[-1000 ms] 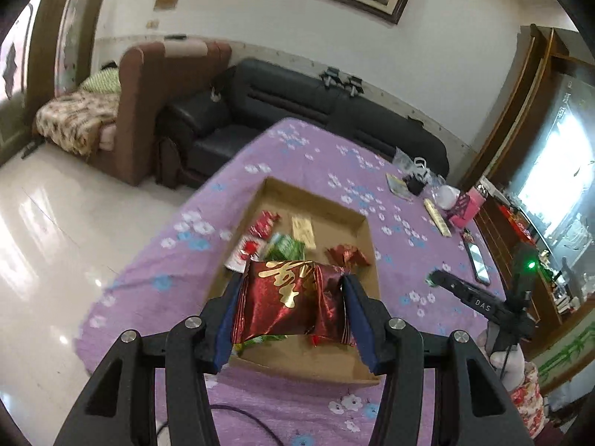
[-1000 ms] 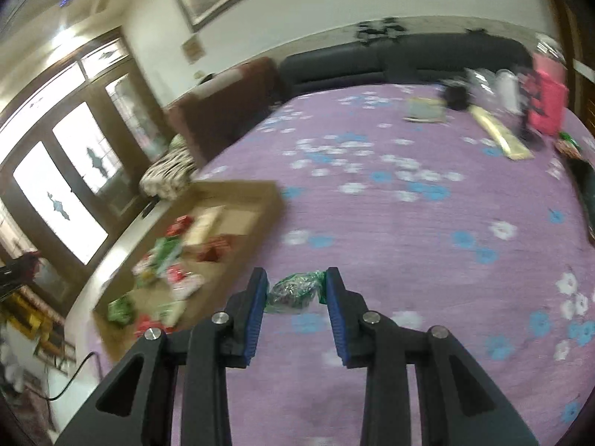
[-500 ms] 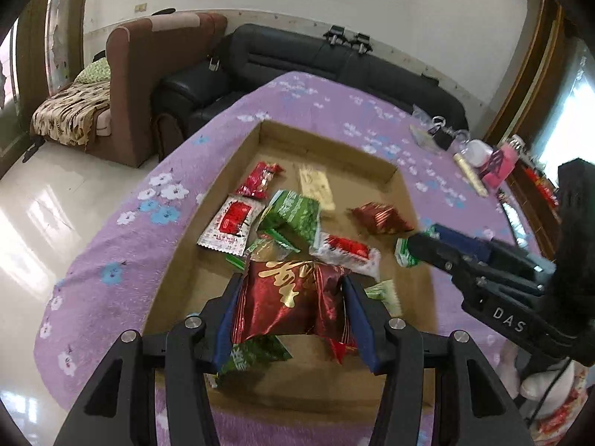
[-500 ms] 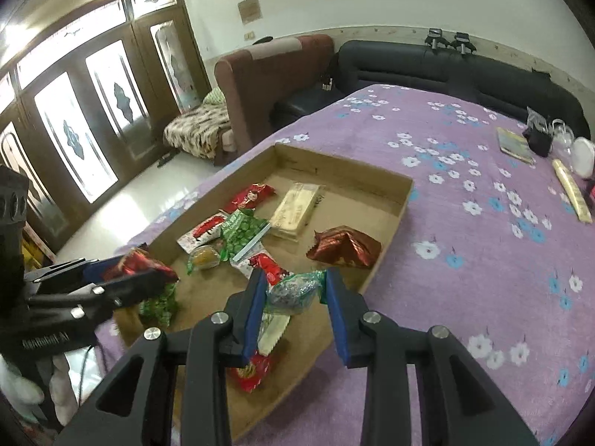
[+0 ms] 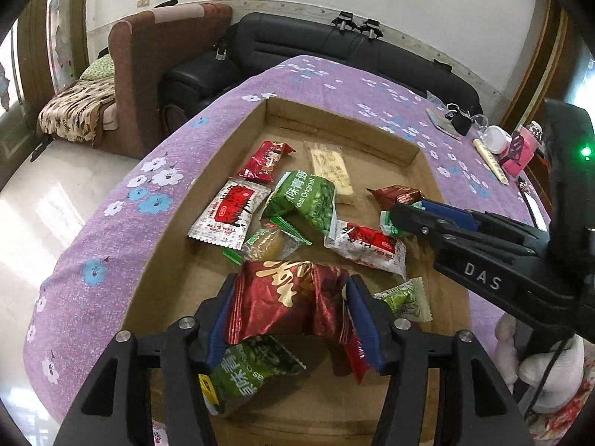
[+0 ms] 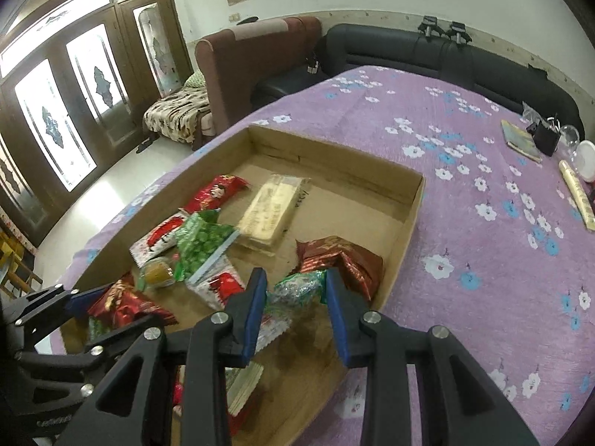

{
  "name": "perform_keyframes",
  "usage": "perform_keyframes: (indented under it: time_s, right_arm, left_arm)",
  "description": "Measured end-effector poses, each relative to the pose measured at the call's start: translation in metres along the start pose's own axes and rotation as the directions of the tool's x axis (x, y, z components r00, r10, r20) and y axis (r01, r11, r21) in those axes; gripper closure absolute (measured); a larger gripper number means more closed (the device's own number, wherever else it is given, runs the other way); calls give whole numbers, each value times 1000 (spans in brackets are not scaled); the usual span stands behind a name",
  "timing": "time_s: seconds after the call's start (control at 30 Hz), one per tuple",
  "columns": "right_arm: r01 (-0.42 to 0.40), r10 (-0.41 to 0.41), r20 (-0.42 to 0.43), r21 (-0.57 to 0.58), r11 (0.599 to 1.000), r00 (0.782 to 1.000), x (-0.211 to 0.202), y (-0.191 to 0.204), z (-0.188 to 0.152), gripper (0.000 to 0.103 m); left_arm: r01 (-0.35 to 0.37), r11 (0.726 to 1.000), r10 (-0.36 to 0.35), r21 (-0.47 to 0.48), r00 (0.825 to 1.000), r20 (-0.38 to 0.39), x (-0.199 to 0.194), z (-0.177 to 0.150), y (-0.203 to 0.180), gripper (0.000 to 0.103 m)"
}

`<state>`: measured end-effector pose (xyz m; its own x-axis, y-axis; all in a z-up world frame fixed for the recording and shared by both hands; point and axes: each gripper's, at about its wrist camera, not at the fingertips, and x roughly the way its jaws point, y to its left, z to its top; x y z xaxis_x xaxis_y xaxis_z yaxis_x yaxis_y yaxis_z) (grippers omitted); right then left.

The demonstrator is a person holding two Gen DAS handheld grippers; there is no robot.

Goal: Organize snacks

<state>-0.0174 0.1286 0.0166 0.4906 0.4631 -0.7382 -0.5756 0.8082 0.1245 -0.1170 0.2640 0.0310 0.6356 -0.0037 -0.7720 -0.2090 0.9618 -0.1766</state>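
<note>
A shallow cardboard box (image 5: 334, 126) (image 6: 334, 163) on the purple flowered tablecloth holds several snack packets. My left gripper (image 5: 290, 308) is shut on a dark red foil packet with gold print (image 5: 282, 301) and holds it low over the box's near end. It also shows in the right wrist view (image 6: 122, 304). My right gripper (image 6: 297, 293) is shut on a small green packet (image 6: 297, 290) and hangs over the box's right side. In the left wrist view it (image 5: 405, 217) reaches in from the right.
In the box lie a green peas packet (image 5: 308, 200), red and white packets (image 5: 230, 212), a pale wafer bar (image 5: 331, 171) and a dark red packet (image 6: 338, 256). Small items (image 6: 520, 141) sit at the table's far right. A black sofa (image 5: 334, 48) stands behind.
Both grippers have moved in over the box and lower, each still holding its packet. The right gripper came from the open tablecloth to the box's right side.
</note>
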Motion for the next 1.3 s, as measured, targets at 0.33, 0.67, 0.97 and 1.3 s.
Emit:
perform_keyframes:
  time_s: [0.33,0.67,0.97,1.3]
  right_arm:
    - [6,-6,43,-14,1000,999,-12,6,3,53]
    - [72,-74,130,19,997,989,-59,0,-10,39]
    - [214,-218,138,50,976,966,-85,-17,-43,33]
    - [270,-285,144,112,956,948,-106,-32,-72,29]
  left_arm:
    - [-2,999,5,-52,998,67,-25,4,3,23]
    - [-150,989,149,-18,950,274,-74,-3,-20,4]
    - [-253,967,239,-22,876,419,-106,-17,-41,1]
    - [-257,966,230,16,891,391,-107,-30,-60,1]
